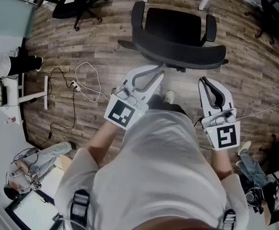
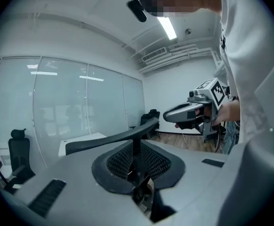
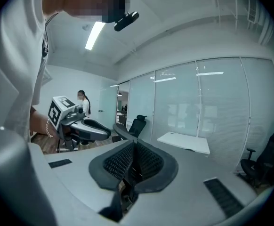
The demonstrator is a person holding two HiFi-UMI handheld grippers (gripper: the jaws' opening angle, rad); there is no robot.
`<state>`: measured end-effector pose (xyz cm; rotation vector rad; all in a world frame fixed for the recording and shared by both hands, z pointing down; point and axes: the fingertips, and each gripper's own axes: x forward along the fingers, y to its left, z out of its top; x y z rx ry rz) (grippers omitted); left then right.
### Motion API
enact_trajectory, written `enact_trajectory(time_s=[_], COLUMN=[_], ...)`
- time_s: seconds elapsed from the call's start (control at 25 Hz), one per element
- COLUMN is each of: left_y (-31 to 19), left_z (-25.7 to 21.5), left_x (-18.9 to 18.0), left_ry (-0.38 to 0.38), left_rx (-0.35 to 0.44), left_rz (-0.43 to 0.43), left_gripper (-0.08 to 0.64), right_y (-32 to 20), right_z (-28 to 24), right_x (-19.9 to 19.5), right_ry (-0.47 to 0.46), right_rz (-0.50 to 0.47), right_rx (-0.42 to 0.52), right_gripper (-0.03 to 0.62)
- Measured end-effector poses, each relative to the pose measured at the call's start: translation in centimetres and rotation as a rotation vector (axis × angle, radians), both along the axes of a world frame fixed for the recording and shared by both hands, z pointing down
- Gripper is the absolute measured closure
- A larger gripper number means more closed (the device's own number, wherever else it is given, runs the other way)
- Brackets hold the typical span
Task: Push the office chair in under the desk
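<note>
Left tongs (image 1: 159,72) and right tongs (image 1: 204,82), both pressed together empty, hover near office chair (image 1: 178,32).

Legible text, brands, numbers: none; only coded black-and-white squares, left marker (image 1: 125,113) on the left gripper (image 1: 159,71) cube, right marker (image 1: 227,136) on the right gripper (image 1: 204,80) cube.
</note>
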<state>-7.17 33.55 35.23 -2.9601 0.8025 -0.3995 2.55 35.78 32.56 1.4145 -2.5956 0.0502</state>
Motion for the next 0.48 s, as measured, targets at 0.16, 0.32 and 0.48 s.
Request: enact_trajectory(time_s=[0.16, 0.32, 0.48], left_y=[-1.3, -2.8, -4.5], left_z=[3.0, 7.0, 10.8], left_x=[-1.2, -2.4, -3.7], left_ry=[-0.078, -0.179, -0.286], left_rx=[-0.014, 0.011, 0.017], left_rz=[-0.012, -0.015, -0.012], left_gripper=[0.517, 0.515, 0.515], right_y=[-0.9, -1.8, -2.6], right_z=[2.6, 5.7, 9.5], right_x=[0.8, 1.6, 2.3], right_ry=[0.096, 0.214, 0.356], right_rz=[0.001, -0.019, -0.044], right_rx=[-0.019, -0.052, -0.092], right_gripper=[0.558, 0.550, 0.535])
